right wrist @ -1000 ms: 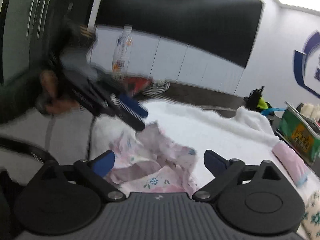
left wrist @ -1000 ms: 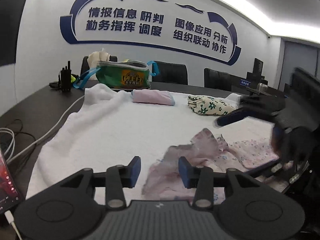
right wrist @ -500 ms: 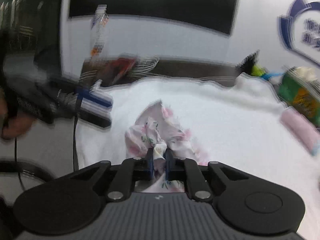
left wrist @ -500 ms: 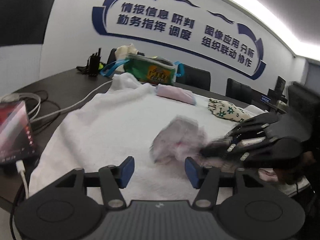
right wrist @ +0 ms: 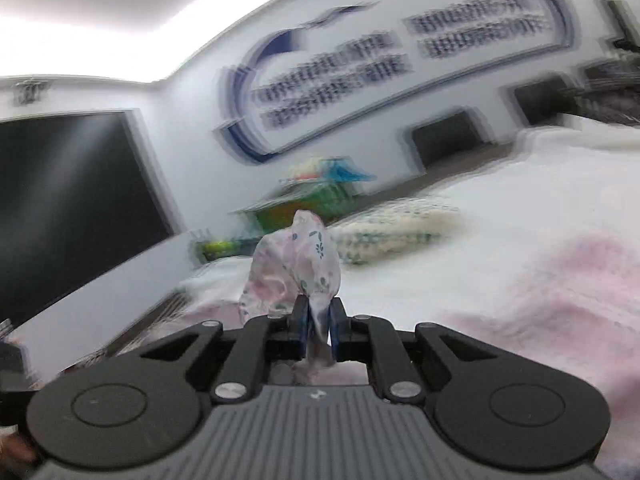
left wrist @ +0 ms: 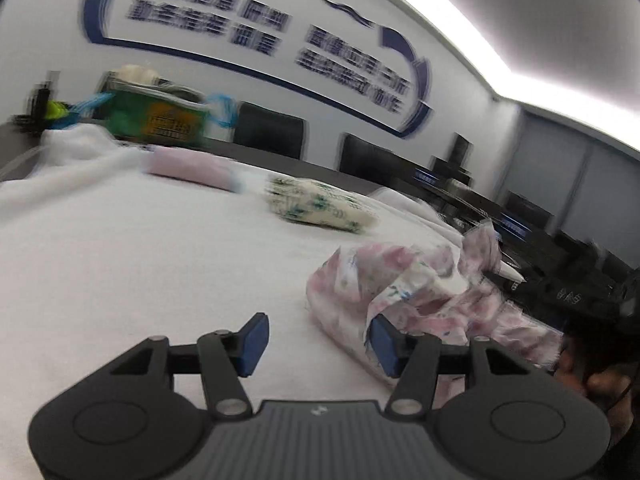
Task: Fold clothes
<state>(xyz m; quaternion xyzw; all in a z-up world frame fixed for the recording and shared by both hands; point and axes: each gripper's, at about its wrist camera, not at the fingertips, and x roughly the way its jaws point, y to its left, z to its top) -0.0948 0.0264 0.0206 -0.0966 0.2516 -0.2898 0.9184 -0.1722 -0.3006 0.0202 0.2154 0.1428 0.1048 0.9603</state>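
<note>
Pink floral garment [left wrist: 404, 292] lies bunched in a loose heap on the white blanket [left wrist: 120, 264], toward the right side of the left wrist view. A fold of it rises up and off to the right. In the right wrist view a tuft of the same cloth [right wrist: 296, 268] stands up from between the pads.

Right hand-held gripper [right wrist: 319, 334]: blue pads drawn close together, clamped on that tuft of garment, which sticks up above them and hangs a little below.

Left hand-held gripper [left wrist: 316, 338]: pads spread wide apart, nothing between them. The right-side pad [left wrist: 384, 344] sits just against the near edge of the heap; contact cannot be confirmed. The left-side pad is over bare blanket.

Beyond the heap, on the blanket: a folded cream piece with green flowers [left wrist: 320, 208], and farther left a folded pink piece [left wrist: 188, 166]. They lie near each other, well apart from the heap.

At the far end of the desk [left wrist: 280, 160], a green bag with blue handles [left wrist: 156, 114], blurred. Dark chairs [left wrist: 268, 130] behind it. Wall carries blue lettering [left wrist: 256, 28], unreadable through motion blur.
</note>
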